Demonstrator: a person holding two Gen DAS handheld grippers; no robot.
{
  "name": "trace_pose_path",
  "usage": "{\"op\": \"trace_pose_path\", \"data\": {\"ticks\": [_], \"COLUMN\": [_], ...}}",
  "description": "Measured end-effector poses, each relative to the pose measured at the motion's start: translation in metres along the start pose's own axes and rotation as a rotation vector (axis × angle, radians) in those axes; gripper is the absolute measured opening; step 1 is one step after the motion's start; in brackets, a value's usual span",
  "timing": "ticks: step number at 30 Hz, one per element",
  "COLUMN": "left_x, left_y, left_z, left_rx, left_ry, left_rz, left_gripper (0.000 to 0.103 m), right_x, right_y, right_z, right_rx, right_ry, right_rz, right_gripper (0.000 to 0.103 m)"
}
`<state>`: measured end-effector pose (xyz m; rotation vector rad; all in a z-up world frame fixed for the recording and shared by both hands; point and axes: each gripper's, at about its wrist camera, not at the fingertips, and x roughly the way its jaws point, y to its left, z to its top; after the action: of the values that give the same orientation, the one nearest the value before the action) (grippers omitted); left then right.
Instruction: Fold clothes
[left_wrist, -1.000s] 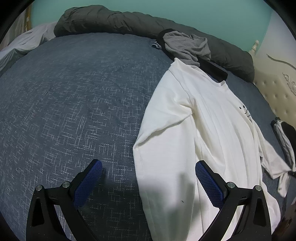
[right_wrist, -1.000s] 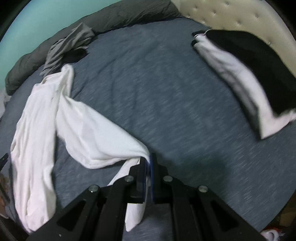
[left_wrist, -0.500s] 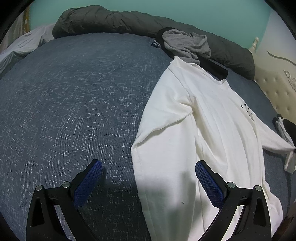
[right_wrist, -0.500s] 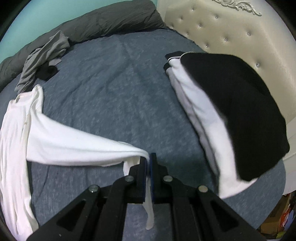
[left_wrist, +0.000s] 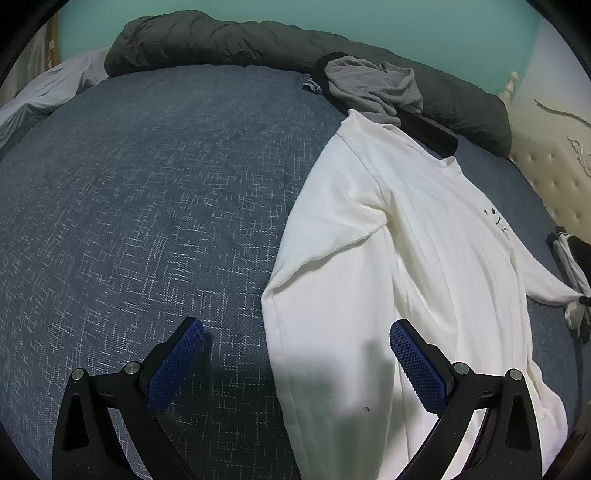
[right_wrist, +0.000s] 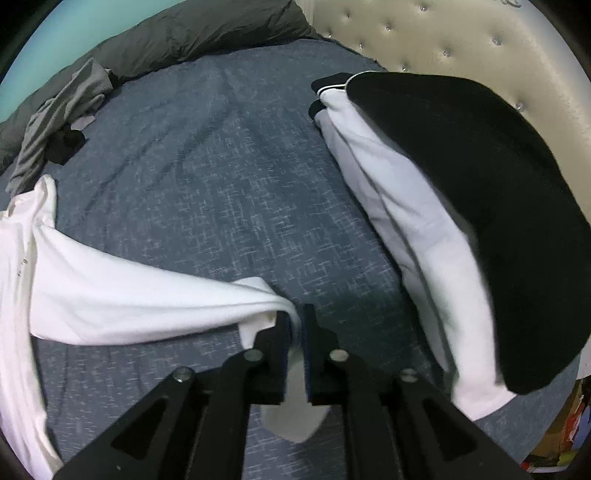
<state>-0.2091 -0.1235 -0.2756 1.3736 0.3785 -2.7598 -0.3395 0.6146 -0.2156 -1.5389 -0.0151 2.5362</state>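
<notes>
The right gripper (right_wrist: 295, 325), black with dark blue pads, is clamped on the cuff end of a sleeve of the white long-sleeved cotton shirt (right_wrist: 110, 295). The sleeve stretches leftward from the jaws to the shirt's body at the left edge, raised over the blue-grey woven bedspread (right_wrist: 229, 192). To the right lies a folded stack of black and white garments (right_wrist: 461, 221), close to the cream tufted headboard (right_wrist: 461, 40). At the far left, a crumpled grey garment (right_wrist: 62, 114) rests against a rolled dark grey duvet (right_wrist: 192, 33).
</notes>
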Motion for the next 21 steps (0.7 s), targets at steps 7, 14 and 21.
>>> {"op": "trace_pose_path", "data": {"ticks": [7,14,21], "left_x": [0.000,-0.001,0.002], "left_y": [-0.004,-0.007,-0.008], "left_z": [-0.002,-0.003,-0.002], "left_rx": [0.010,0.017,0.016], "left_ry": [0.002,0.001,0.004], "left_rz": [-0.004,-0.002,-0.002], "left_gripper": [0.103,0.103,0.103], "right_x": [-0.017,-0.004,0.000], "right_y": [-0.012,-0.018,0.004], "right_z": [-0.022,-0.044,-0.056], "right_rx": [0.003,-0.004,-0.080], "right_ry": [-0.071,-0.022,-0.025], "right_rz": [0.056,0.033,0.113], "right_gripper": [0.034,0.035,0.035]}}
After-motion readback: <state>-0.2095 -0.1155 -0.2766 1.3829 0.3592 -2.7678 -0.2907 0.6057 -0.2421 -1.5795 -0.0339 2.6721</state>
